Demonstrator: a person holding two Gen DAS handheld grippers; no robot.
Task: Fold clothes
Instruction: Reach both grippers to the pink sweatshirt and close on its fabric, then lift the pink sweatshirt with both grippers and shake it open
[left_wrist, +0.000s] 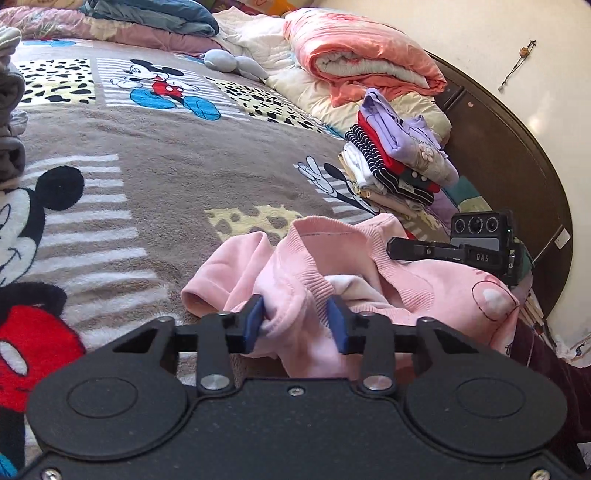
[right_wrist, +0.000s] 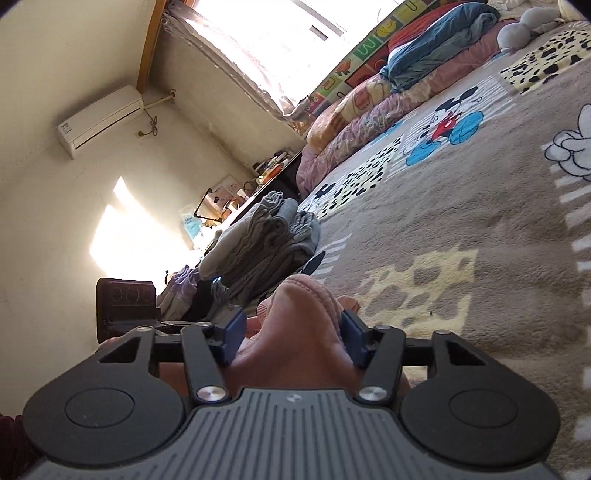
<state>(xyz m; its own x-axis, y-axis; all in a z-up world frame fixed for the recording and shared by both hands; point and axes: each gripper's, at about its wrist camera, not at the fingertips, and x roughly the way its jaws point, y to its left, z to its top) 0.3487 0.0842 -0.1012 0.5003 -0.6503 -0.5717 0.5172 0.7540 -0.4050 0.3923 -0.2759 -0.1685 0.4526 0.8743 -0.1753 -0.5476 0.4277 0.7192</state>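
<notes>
The pink sweater (left_wrist: 369, 273) lies bunched on the cartoon-mouse blanket (left_wrist: 177, 184), at 6 o'clock in both wrist views, with a pile of folded clothes (left_wrist: 399, 158) at 2 o'clock from it. The left gripper (left_wrist: 295, 317) stands spread with pink cloth between its blue pads, not visibly nipped; the right gripper (right_wrist: 291, 336) likewise straddles a hump of the knit. By my reading the garment is being taken up; each needs to close on an edge, then pull it flat
</notes>
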